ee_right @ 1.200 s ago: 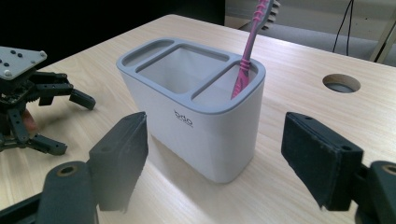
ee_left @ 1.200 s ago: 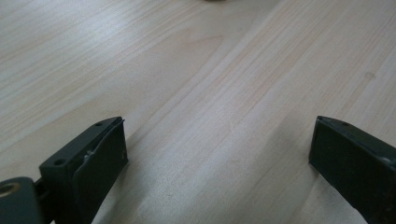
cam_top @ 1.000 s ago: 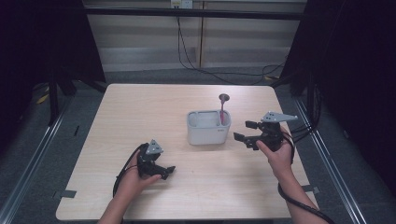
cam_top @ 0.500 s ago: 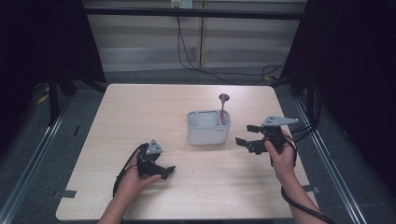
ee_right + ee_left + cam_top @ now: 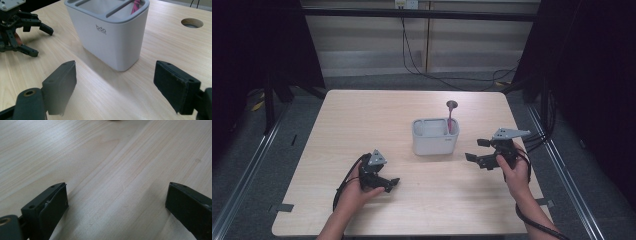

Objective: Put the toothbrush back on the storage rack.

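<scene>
Both grippers empty, jaws spread wide.
White holder [image 5: 435, 136] at table [image 5: 362, 115] centre, pink utensil [image 5: 450, 123] upright inside. Right gripper [image 5: 478, 152] just right of holder, aimed at it; left gripper [image 5: 388, 184] nearer the person, left of holder.

A: What is the big flat thing?
B: A light wooden table [image 5: 362, 125] with round corners.
A: Is there a hole in it?
B: Yes, a small round hole [image 5: 452, 104] near the far edge, a bit right of the middle.
A: What is past the far edge?
B: Black cables [image 5: 437, 77] lie on the grey floor. One goes up to a wall socket [image 5: 406, 4].
A: And past the left edge?
B: A black curtain [image 5: 257, 45] and a metal rail [image 5: 247, 170] on the floor.
</scene>
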Demonstrator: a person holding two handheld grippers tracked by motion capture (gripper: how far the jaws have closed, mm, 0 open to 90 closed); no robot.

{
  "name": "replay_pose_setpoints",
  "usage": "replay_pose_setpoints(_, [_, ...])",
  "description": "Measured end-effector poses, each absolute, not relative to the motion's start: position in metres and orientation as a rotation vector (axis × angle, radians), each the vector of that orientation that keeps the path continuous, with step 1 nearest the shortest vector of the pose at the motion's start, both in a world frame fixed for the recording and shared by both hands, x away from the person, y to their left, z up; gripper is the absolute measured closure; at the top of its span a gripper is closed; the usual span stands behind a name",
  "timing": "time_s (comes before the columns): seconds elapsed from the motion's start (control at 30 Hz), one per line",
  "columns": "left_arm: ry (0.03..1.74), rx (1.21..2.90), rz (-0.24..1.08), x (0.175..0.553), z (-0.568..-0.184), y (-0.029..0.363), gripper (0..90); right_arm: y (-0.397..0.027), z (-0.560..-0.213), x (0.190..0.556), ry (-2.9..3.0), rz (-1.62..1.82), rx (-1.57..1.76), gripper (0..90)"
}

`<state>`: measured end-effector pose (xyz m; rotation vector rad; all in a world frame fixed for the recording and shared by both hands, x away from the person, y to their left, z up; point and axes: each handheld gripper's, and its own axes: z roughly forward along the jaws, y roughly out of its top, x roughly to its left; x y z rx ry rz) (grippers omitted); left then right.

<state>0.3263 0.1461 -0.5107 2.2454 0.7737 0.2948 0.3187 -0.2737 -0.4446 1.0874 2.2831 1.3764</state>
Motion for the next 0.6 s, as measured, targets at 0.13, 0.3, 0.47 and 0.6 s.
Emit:
replay_pose_setpoints(0.13, [0.773,2.246,0.295,0.326,-0.511,0.146,3.8,-0.276,-0.449,0.317,2.287,1.367,1.099,18.1])
replay_pose_setpoints(0.3, [0.773,2.246,0.295,0.326,-0.511,0.146,3.8,-0.279,-0.453,0.315,2.295,1.355,1.101,18.2])
replay_pose_setpoints(0.47, [0.773,2.246,0.295,0.326,-0.511,0.146,3.8,-0.282,-0.457,0.313,2.304,1.344,1.107,18.2])
replay_pose_setpoints(0.6, [0.772,2.246,0.295,0.326,-0.511,0.146,3.8,-0.284,-0.461,0.311,2.312,1.336,1.114,18.2])
